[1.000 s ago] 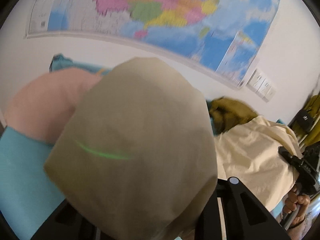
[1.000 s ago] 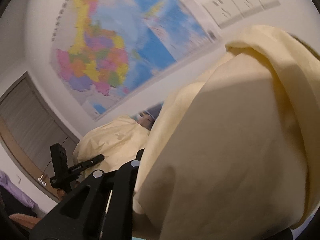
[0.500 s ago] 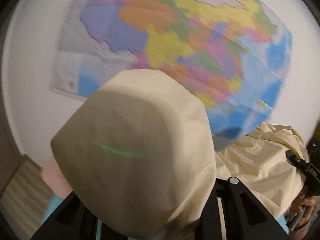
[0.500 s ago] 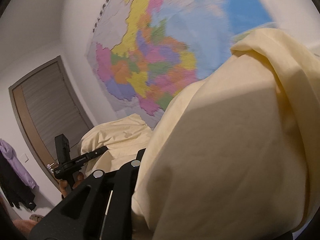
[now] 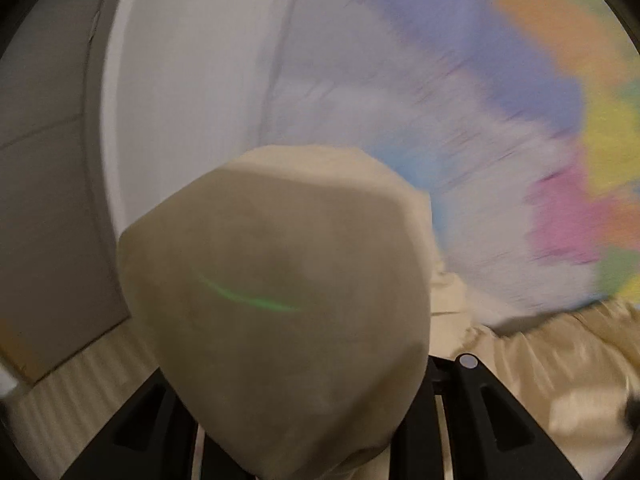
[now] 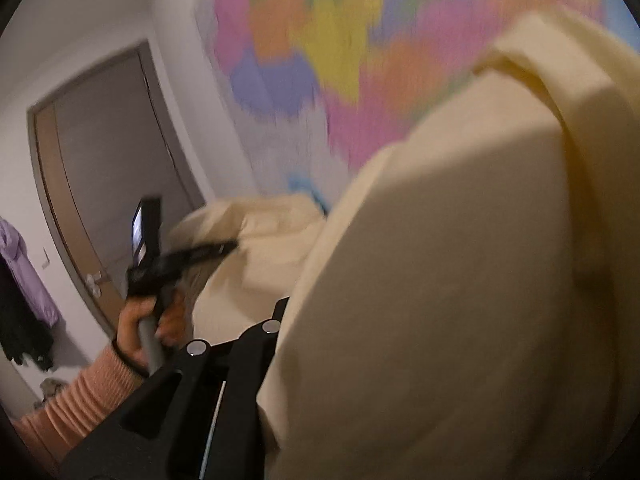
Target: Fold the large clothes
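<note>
The left gripper is closed on a bunch of the cream cloth. The cloth puffs up over its black fingers and hides the tips, filling the middle of the left wrist view. A thin green streak of light lies across the bunch. More of the same cloth runs off toward 4 o'clock.

The right gripper is closed on the cloth too. The cloth covers the whole side of the right wrist view from 1 o'clock to 6 o'clock, and only the black finger at 7 o'clock shows.

In the right wrist view, at 9 o'clock, a hand with a peach sleeve holds the left gripper's handle. The cloth stretches between the two grippers, up in the air.

Behind it all is a bright colored map on the white wall, very blurry. A gray door stands at 10 o'clock in the right wrist view. A purple garment hangs beside it at the far 9 o'clock edge.
</note>
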